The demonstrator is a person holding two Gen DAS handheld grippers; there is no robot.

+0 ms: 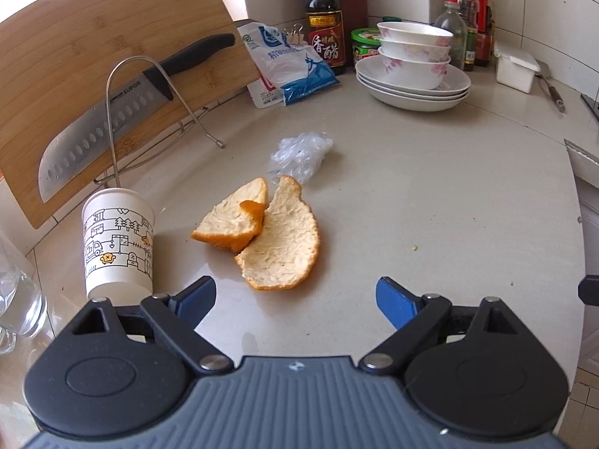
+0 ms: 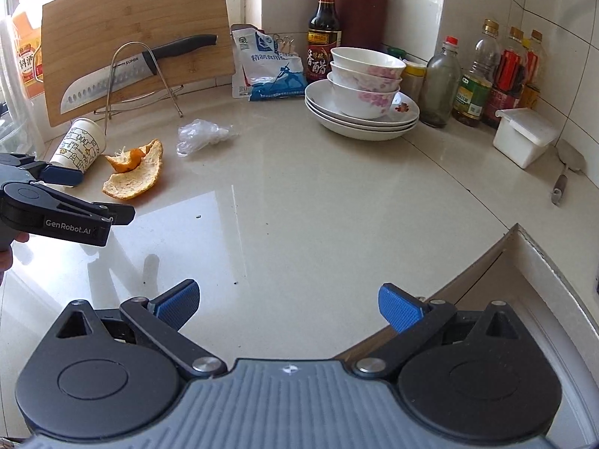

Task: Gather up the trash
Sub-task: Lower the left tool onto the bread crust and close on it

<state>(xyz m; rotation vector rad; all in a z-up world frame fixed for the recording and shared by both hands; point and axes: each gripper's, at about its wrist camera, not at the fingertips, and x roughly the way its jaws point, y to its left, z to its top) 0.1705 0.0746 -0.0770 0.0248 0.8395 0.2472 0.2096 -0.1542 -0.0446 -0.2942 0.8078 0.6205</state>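
Ahead of my left claw (image 1: 295, 299), spread wide, the desk (image 1: 430, 194) lies bare up to the orange peel (image 1: 277, 232) at frame centre. The paper cup (image 1: 118, 243) crowds the lower left, just beside my left finger, with the wire rack (image 1: 119, 119) and knife (image 1: 112, 112) behind it. Beyond the peel sits the crumpled plastic wrap (image 1: 299, 153). My right claw (image 2: 290, 308), also spread, has a broad bare stretch in front; the stacked bowls (image 2: 365, 82), bottles (image 2: 475, 78) and white box (image 2: 524, 136) block the upper right, and the sink edge (image 2: 543, 258) cuts in at lower right.
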